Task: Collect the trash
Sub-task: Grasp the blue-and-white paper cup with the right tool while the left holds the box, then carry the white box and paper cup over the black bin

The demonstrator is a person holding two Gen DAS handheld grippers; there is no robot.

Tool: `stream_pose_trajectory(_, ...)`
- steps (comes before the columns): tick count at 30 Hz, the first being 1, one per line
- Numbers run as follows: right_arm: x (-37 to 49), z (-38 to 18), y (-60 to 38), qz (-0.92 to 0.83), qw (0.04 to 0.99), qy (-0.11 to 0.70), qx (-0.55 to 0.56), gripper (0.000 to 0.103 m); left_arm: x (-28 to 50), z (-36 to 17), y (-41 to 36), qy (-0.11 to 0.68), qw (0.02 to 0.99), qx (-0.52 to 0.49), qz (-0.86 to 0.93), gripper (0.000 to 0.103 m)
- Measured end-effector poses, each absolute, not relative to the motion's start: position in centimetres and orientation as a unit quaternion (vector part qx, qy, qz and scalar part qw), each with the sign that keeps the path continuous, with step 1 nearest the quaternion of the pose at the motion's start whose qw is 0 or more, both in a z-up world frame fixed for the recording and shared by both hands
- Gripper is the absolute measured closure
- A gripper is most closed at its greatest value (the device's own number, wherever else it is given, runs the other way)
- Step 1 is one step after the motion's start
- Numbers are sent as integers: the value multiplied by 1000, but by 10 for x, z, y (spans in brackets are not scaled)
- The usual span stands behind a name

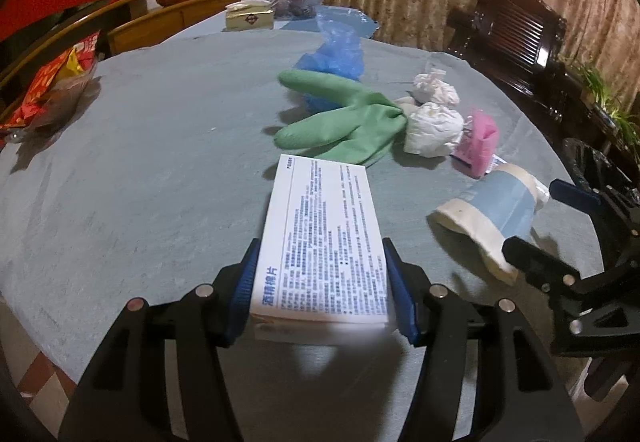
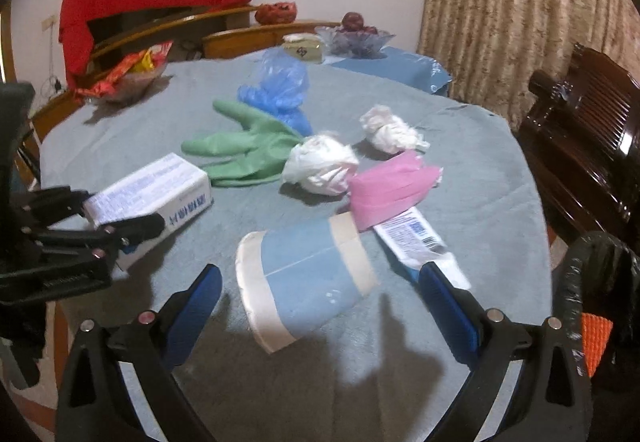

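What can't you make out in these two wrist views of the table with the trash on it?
- Small print on the white box: too small and blurred in both views.
- Underside of the box: hidden by the left gripper gripping it.
- Paper cup inside: mouth faces away, right wrist view.
- Tube: partly under the pink wrapper.
- Dark bag: cut off by the right edge.

Green glove (image 1: 344, 121), pink wrapper (image 2: 386, 189).

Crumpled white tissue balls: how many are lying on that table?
2. One tissue ball sits beside the green glove and pink packet; the other lies just behind it. More could be hidden under the other litter.
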State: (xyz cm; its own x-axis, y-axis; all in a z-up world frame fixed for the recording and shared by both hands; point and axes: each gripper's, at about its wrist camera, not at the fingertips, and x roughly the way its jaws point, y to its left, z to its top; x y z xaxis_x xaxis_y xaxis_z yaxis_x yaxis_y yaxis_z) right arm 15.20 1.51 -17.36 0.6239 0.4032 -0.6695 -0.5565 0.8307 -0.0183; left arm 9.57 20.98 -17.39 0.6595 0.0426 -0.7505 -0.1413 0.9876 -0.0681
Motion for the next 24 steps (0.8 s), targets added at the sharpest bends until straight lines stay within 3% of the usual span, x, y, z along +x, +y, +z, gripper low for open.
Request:
stream_pose_trajectory(11,165,-194,27,264,879,373,-136,8,99,-179,217,411,908,-64,52,47)
stream_pose_trajectory(19,168,-195,21,270,870,393,-125,28,103,-181,219,413,907,-63,47,47)
stream_pose_trajectory(24,167,-184,10,275,873,392,-96,29,101,-176,210,407,911,-59,40,47)
